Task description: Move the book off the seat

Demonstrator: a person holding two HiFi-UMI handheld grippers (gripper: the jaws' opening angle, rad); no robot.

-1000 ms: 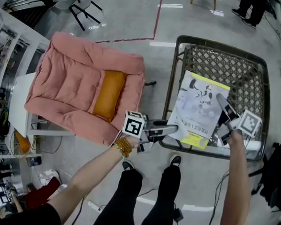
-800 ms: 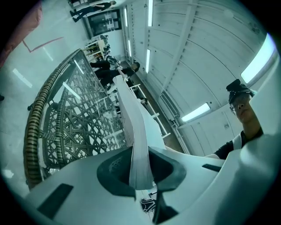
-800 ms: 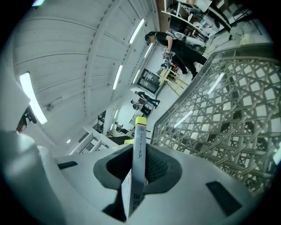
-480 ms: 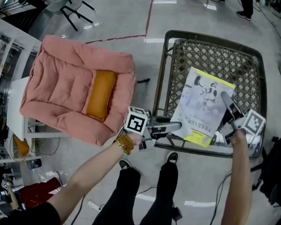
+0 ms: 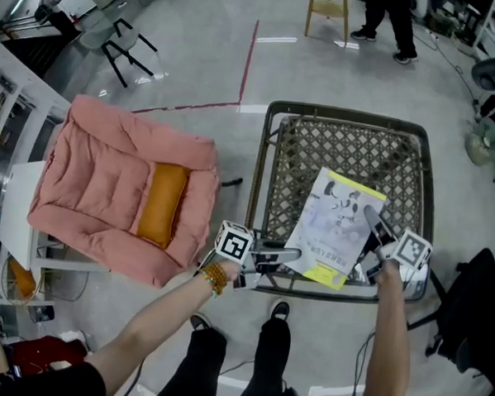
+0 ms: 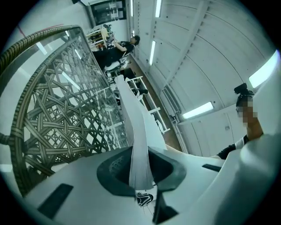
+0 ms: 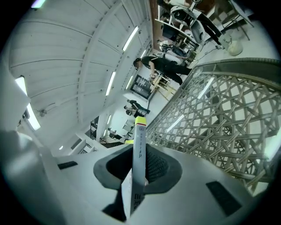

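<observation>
So you're holding the book [image 5: 333,226] with both tongs right now. It's sitting over the front half of the woven seat [image 5: 349,153], with its yellow-striped end pointing back at your legs. Your left gripper [image 5: 287,254] is reaching in from the seat's front-left corner and clamping on the book's near-left edge. Looking along its jaws, the pale pages are running straight up between the two dark pads, which are pressing on them. Your right gripper [image 5: 370,218] is coming in from the front-right and biting on the book's right-hand edge, its pads squeezing a thin strip of cover that's ending in a yellow band. Honestly, from above it's hard to say whether the book is hanging clear of the weave or brushing it. Off to your left, the pink cushioned chair [image 5: 116,182] is sitting well apart from the seat with an orange pillow [image 5: 160,201] lying in its middle. A wooden stool [image 5: 327,7] is standing further back.
</observation>
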